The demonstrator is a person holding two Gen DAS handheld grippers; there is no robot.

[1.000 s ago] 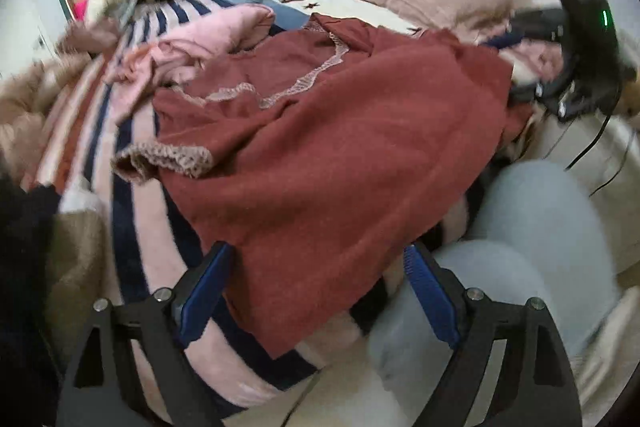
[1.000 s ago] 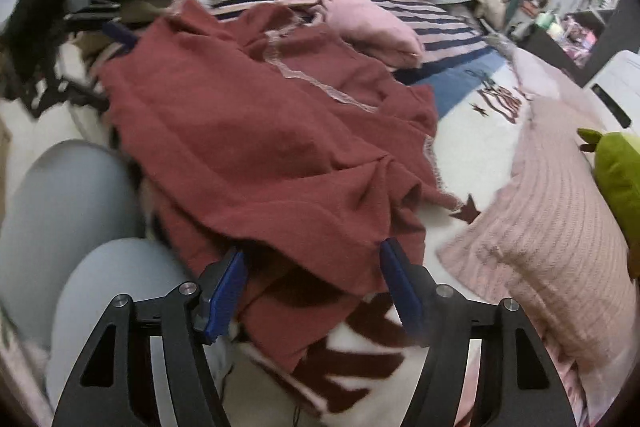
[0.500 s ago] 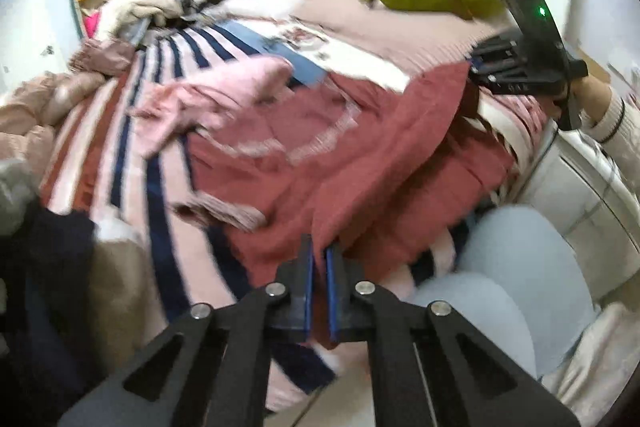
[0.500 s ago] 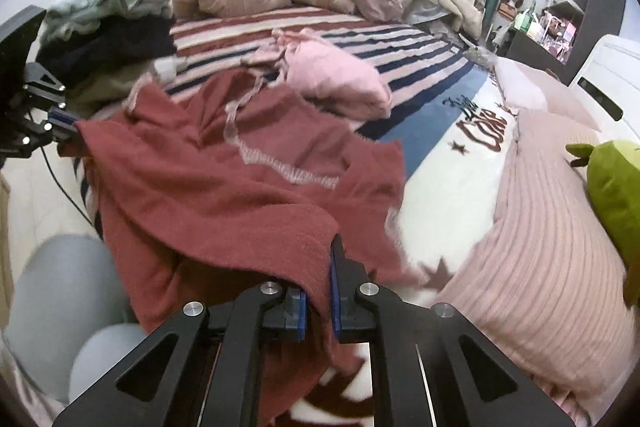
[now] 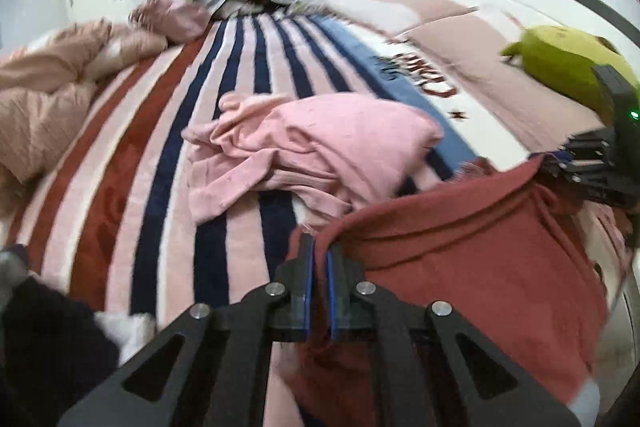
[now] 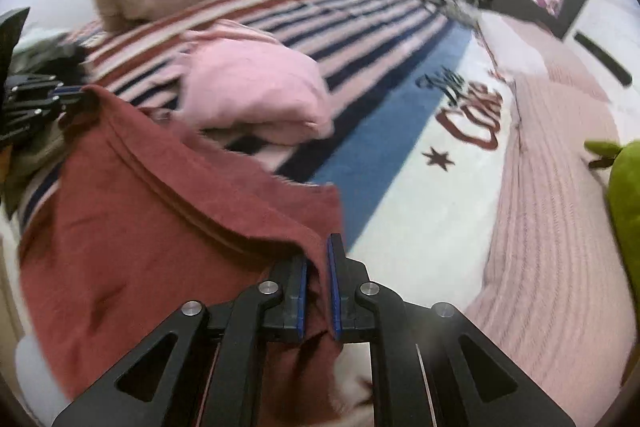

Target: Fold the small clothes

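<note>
Bed: striped pink, navy and rust blanket [image 5: 248,75], spread far and left of my grip.
Garment: rust-red knit top [image 5: 472,267], lifted near the bed's edge, stretched between both grippers.
Pile: crumpled pink garment [image 5: 320,151], just beyond the red top.
Left gripper [image 5: 318,291]: clamped narrow on one corner.
Right gripper [image 6: 317,291]: clamped narrow on the other corner.
Technique: I judge I should keep the top edge taut and level before laying it down.
Change: a second ago both grippers were wide; the top lay flat.
</note>
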